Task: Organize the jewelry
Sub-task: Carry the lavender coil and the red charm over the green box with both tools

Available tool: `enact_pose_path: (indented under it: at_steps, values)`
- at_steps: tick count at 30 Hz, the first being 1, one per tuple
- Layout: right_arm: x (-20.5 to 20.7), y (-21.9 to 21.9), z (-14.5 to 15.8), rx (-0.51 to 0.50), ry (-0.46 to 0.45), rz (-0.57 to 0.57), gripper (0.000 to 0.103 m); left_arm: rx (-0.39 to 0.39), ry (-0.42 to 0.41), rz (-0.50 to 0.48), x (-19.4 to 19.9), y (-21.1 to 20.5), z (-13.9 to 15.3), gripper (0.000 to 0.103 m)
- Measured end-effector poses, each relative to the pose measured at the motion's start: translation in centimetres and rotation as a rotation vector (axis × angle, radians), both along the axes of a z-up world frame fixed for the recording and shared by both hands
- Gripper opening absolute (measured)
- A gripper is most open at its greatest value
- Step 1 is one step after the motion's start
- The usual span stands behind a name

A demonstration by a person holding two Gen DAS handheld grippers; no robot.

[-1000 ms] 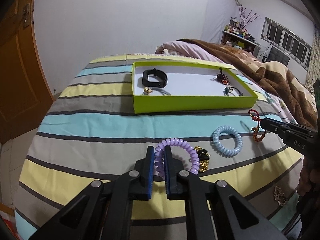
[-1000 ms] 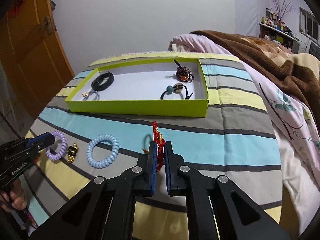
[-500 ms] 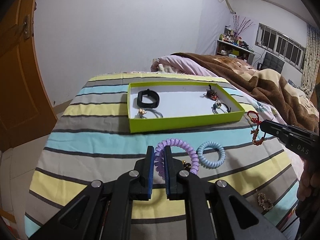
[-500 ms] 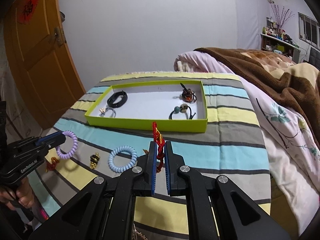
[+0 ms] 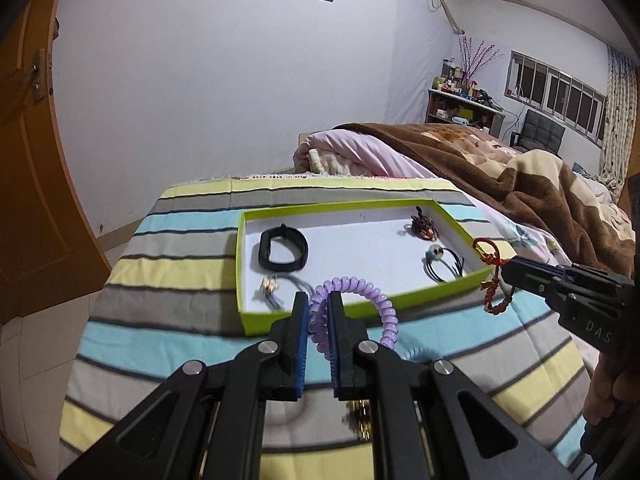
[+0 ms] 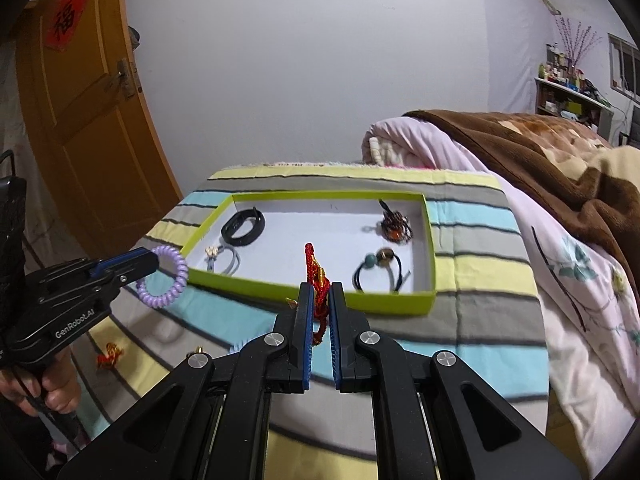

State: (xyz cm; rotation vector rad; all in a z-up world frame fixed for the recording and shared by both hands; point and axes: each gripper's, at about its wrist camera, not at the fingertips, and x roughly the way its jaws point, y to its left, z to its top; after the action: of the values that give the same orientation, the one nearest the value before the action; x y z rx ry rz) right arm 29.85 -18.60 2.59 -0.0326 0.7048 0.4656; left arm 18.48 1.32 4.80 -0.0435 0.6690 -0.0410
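Jewelry is split between the lime-green tray [image 6: 427,240] and the two grippers above the striped blanket [image 6: 480,312]. Left gripper [image 5: 318,308] is clamped on a purple coil hair tie [image 5: 376,300], held clear of the bed; right gripper [image 6: 321,300] pinches a red braided bracelet [image 6: 314,266]. Inside the tray lie a black band [image 5: 284,248], a grey hair tie [image 6: 228,260], a beaded brooch [image 6: 394,226] and a black hair tie [image 6: 380,272].

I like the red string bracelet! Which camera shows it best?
The left wrist view: the red bracelet hangs side-on from the right gripper, loop and gold beads clear. The right wrist view shows only a strand sticking up between that gripper's shut fingers.
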Motion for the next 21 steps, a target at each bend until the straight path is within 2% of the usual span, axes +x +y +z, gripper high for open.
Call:
enact_pose_path:
  at_steps: [10, 21]
  values:
    - [5.5, 1.2, -0.7, -0.018, 0.01, 0.016, 0.007, 0.02, 0.002, -0.019, 5.6, -0.4, -0.4, 0.01]
    - [12.1, 2.0, -4.1, -0.055, 0.084, 0.0, 0.007, 0.038, 0.058, -0.016, 12.1, -0.4, -2.7, 0.01]
